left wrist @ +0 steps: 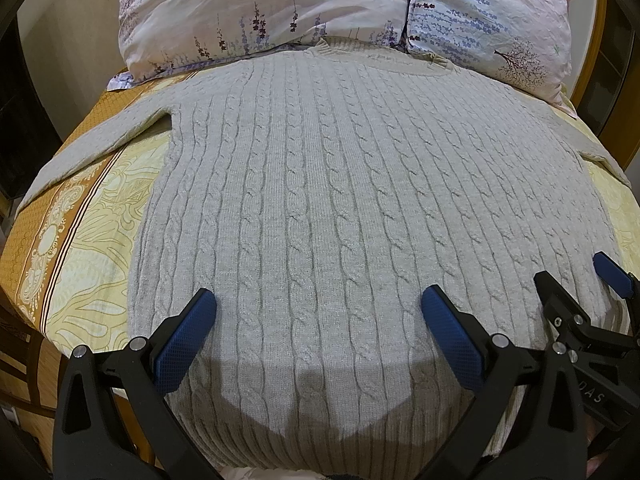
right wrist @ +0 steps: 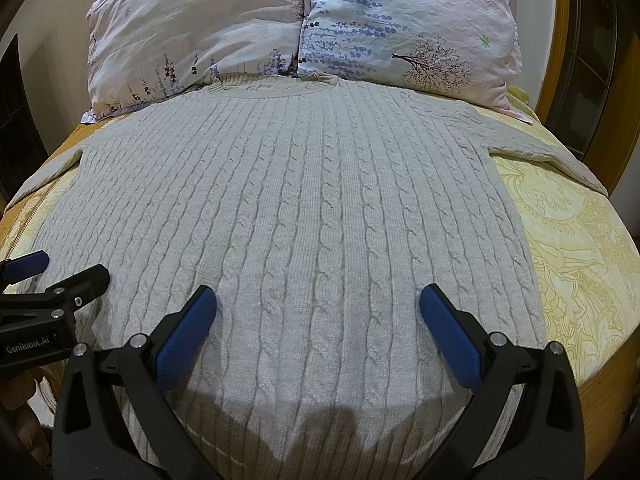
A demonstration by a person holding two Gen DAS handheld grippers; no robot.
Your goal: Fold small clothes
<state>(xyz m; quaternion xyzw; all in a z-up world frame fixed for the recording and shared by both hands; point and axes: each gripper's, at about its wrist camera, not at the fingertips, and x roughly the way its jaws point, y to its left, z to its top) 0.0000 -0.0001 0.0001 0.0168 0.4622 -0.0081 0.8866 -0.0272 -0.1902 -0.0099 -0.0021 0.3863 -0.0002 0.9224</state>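
Here I have a grey cable-knit sweater (left wrist: 320, 200) spread flat on the bed (left wrist: 92, 216), front or back up I cannot tell, with its collar (right wrist: 276, 82) touching the two floral pillows (right wrist: 200, 40) at the head end. Its body runs down toward me, and the hem end passes under both sets of tongs and out of view at the bottom of each picture. One sleeve (left wrist: 92, 140) stretches out to the left across the yellow and brown patterned bedspread; the other sleeve (right wrist: 548, 152) reaches out to the right.

My left tongs (left wrist: 319, 322) hang just above the lower part of the sweater with the blue pads (left wrist: 188, 336) spread wide and nothing between them. My right tongs (right wrist: 318, 320) sit the same way over the lower right part of the knit, spread wide and holding nothing. From the left wrist camera I see the right tongs close beside mine at the right edge, over the sweater's right side; from the right wrist camera the left tongs show at the left edge, near the garment's left border. Both cast a soft shadow on the knit just below the pads. Whether any pad touches the wool I cannot tell.

A wooden bed frame (right wrist: 560, 40) curves past the right pillow.
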